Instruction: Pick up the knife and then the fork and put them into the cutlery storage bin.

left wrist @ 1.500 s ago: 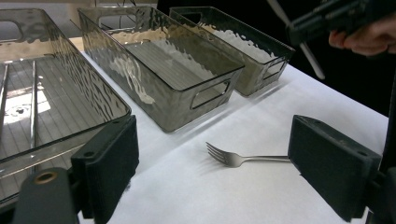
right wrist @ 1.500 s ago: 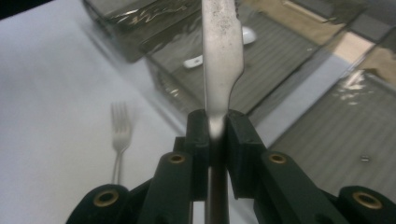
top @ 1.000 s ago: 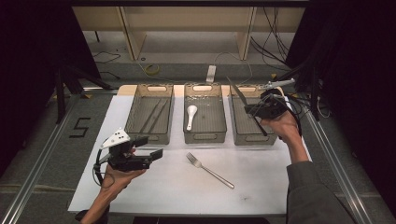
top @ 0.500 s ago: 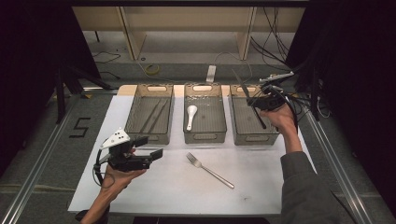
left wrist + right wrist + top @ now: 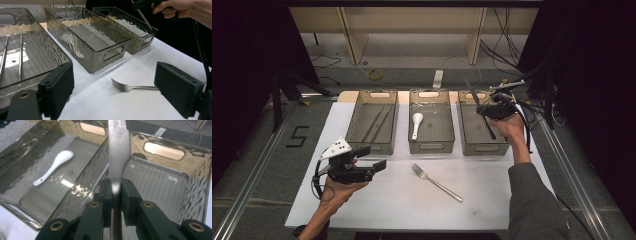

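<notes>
My right gripper (image 5: 487, 108) hovers over the right clear bin (image 5: 463, 131), shut on a table knife (image 5: 472, 92). In the right gripper view the blade (image 5: 119, 150) rises from between the closed jaws of that gripper (image 5: 116, 187), above the bin's ribbed floor. The knife's dark handle end (image 5: 489, 131) points down into the bin. My left gripper (image 5: 373, 157) is held low at the table's front left, open and holding nothing. In the left gripper view a steel fork (image 5: 135, 87) lies on the white mat beyond the spread jaws.
The left bin (image 5: 353, 119) holds a pair of chopsticks (image 5: 377, 122). A white spoon (image 5: 416, 123) lies in the middle bin (image 5: 451, 131). The fork (image 5: 437, 182) lies on the mat (image 5: 377, 210) in front of the bins. Dark floor and cables surround the table.
My right gripper has shifted slightly back and left over the right bin with the knife, whose blade now stands steeper. The left gripper has stayed put.
</notes>
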